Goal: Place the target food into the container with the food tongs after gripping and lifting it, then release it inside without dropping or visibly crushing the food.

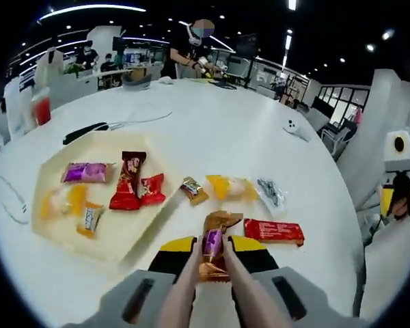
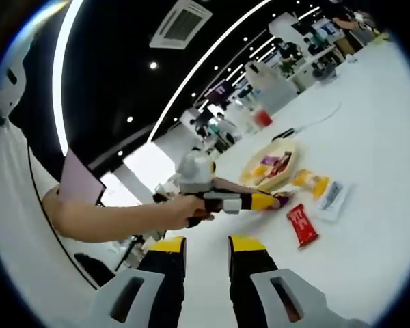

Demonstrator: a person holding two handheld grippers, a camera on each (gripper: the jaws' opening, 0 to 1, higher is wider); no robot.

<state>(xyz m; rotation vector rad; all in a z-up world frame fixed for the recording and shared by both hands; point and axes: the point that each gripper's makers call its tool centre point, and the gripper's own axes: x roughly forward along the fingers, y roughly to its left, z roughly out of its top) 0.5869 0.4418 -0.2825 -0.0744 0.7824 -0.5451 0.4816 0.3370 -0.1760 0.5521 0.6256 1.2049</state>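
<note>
Between the yellow-tipped jaws of my left gripper sit pink food tongs, and the gripper is shut on them. The tong tips pinch a brown wrapped snack with a purple label, just right of the cream tray. The tray holds several wrapped snacks. Loose on the table lie a red bar, a yellow pack and a small brown sweet. In the right gripper view a hand holds the left gripper near the tray and red bar. My right gripper is open, holding nothing.
A clear packet lies right of the yellow pack. Beyond the tray are a black-handled tool and a red cup. A small white object sits far right. The round white table drops off at the right; people work at desks behind.
</note>
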